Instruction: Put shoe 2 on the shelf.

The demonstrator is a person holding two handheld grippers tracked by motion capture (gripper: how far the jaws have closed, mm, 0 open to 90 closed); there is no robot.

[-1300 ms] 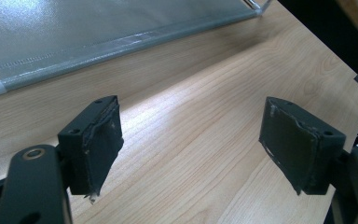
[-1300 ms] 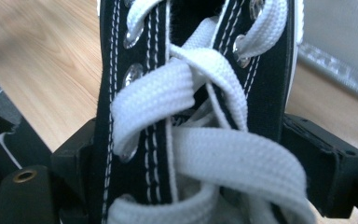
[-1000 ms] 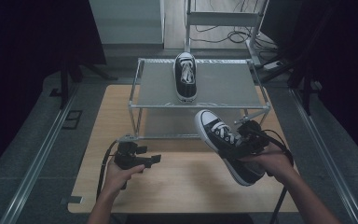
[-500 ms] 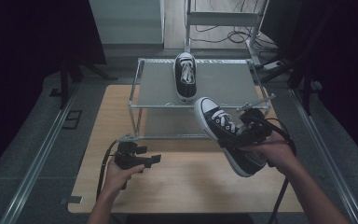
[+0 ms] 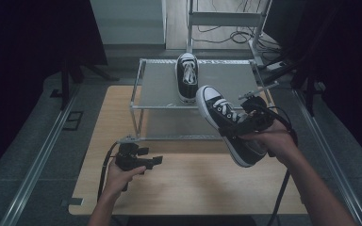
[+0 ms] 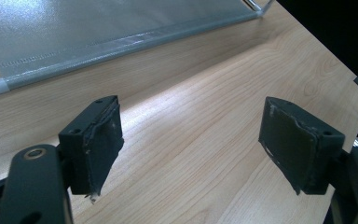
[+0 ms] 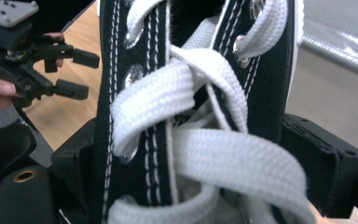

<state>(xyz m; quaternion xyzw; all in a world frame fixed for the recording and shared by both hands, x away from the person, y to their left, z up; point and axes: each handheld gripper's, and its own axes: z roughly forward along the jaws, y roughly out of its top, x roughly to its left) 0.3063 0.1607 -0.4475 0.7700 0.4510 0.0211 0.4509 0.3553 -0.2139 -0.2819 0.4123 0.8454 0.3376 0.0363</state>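
Note:
A black high-top sneaker (image 5: 226, 123) with white laces and a white toe cap hangs in the air at the right, toe toward the rack. My right gripper (image 5: 254, 123) is shut on its laced upper (image 7: 191, 116), one jaw on each side. A matching sneaker (image 5: 187, 76) stands on the top shelf of the wire rack (image 5: 151, 87), toe toward me. My left gripper (image 5: 143, 161) rests low over the wooden table (image 5: 188, 188), open, with only bare wood (image 6: 191, 135) between its pads.
The rack has a lower shelf (image 5: 169, 125) near table level; its front rail (image 6: 98, 46) lies just ahead of my left gripper. Dark curtains flank the table, and cables lie on the floor (image 5: 226, 35) behind the rack.
My right gripper has carried the sneaker up and away from me, toward the rack's top shelf. My left gripper has stayed in place.

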